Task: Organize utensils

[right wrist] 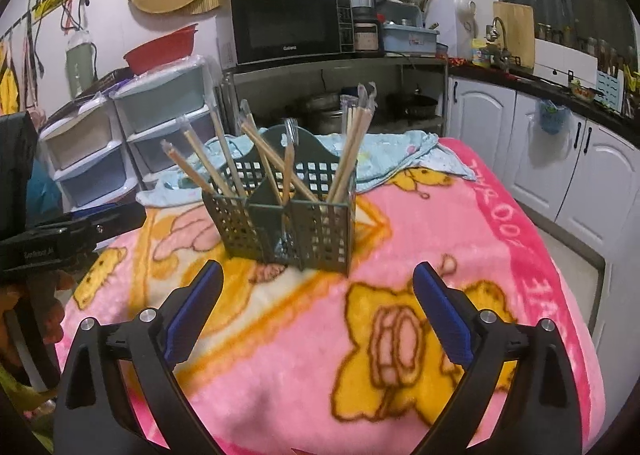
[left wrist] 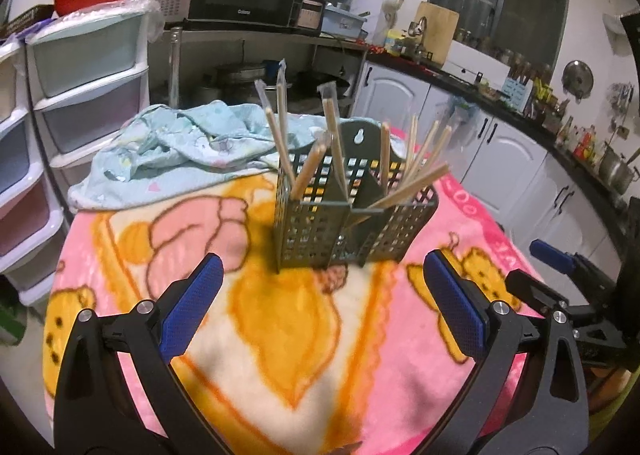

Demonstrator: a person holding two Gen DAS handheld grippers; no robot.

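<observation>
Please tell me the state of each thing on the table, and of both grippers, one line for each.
utensil holder: upright on the blanket, holding chopsticks.
chopsticks: standing tilted in the holder, most in clear wrappers.
blanket: spread flat over the table.
light blue cloth: crumpled behind the holder.
left gripper: open, fingers empty.
right gripper: open, fingers empty.

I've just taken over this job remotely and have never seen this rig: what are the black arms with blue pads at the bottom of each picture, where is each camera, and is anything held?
Those are two handheld grippers, each carried by a person, with a camera looking forward along its fingers. One picture is from the left gripper, the other from the right gripper. Both stand open and hold nothing. Ahead, on a pink blanket, stands a green perforated caddy holding wrapped chopsticks. A light blue cloth lies behind it.
</observation>
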